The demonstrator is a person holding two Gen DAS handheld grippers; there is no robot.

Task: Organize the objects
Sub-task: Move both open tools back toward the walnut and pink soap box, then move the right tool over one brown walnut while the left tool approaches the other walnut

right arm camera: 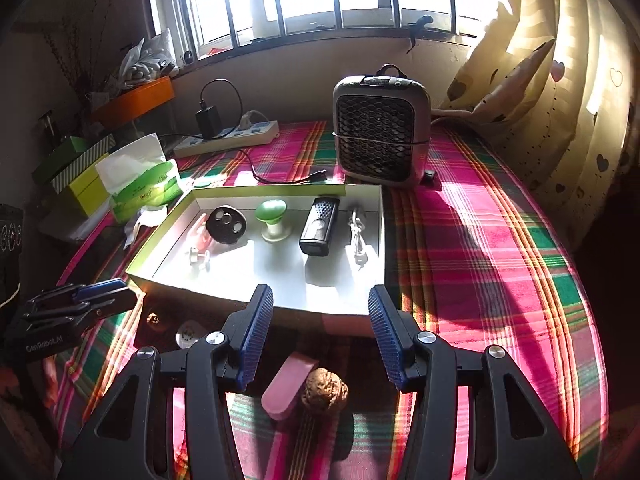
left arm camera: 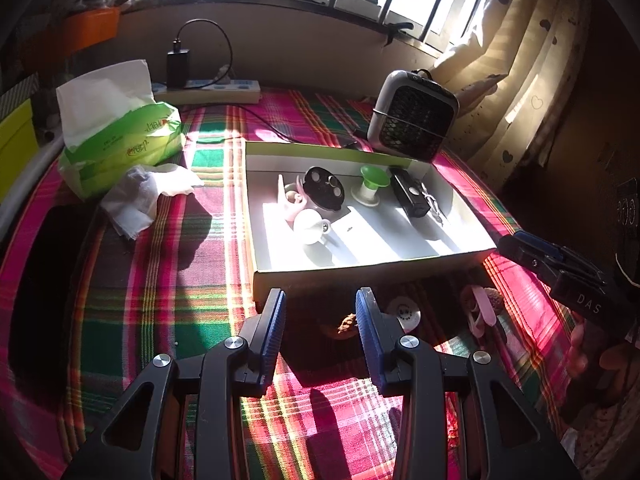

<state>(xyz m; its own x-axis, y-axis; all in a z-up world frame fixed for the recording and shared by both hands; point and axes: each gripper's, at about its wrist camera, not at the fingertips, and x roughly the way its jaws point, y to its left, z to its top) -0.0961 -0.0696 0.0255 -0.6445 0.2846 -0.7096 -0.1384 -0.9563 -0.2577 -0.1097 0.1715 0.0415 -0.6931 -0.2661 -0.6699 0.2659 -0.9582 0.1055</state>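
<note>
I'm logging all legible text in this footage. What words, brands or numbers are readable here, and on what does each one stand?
"DAS" - white letters on the black body of the right tool, seen from the left wrist.
"GenRobot.AI" - on the body of the left tool, seen from the right wrist.
Tissue pack: red and green print, mirrored by the plastic and too blurred to read.
Power strip and black device in the box: no markings legible.

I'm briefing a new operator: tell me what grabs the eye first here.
The bright plaid tablecloth dominates, with a shallow white box at its middle holding small items such as a green knob and a black remote-like device. Behind the box stands a small grey fan; in front lie a walnut and a pink case.
</note>
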